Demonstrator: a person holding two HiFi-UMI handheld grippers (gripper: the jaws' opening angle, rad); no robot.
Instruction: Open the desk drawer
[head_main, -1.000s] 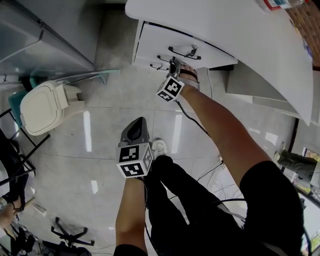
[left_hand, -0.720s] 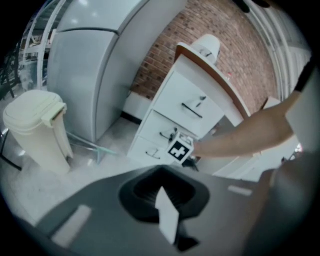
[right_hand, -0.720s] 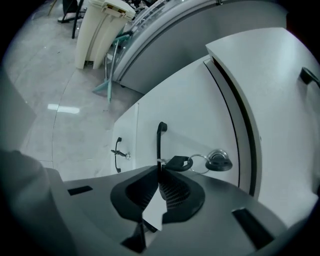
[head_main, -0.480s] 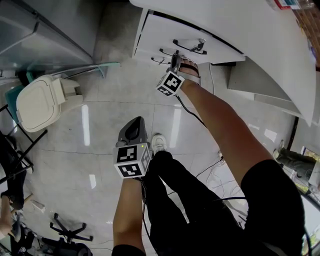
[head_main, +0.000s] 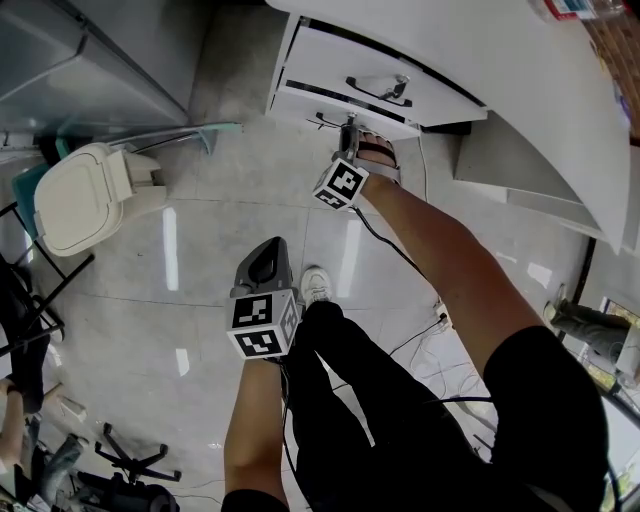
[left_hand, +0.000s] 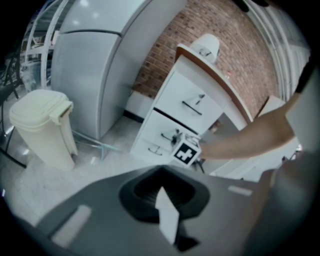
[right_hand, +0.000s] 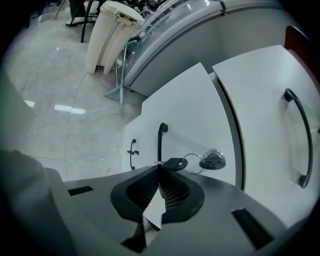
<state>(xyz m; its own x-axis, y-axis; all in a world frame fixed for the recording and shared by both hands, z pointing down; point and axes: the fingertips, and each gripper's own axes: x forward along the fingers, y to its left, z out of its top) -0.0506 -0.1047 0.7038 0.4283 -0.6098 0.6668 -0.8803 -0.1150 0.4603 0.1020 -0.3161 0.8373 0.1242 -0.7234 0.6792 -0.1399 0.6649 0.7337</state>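
A white drawer unit (head_main: 330, 60) stands under the desk top (head_main: 520, 70). My right gripper (head_main: 347, 125) is shut on the black handle (right_hand: 161, 137) of the middle drawer (right_hand: 185, 115). That drawer stands a little way out, with a dark gap (head_main: 335, 89) above its front. A key (right_hand: 173, 162) on a ring hangs from the lock (right_hand: 213, 160) beside the jaws. The top drawer's handle (head_main: 378, 88) is free. My left gripper (head_main: 265, 268) hangs shut and empty over the floor, well short of the unit (left_hand: 175, 125).
A cream lidded bin (head_main: 75, 205) stands at the left, beside a grey cabinet (head_main: 90, 60). Black chair bases (head_main: 130, 465) and cables (head_main: 430, 350) lie on the glossy floor. The person's legs and white shoe (head_main: 318, 288) are below the grippers.
The right gripper has drawn back toward me with the handle. The middle drawer has slid out and a dark gap now shows above its front. The left gripper barely moved.
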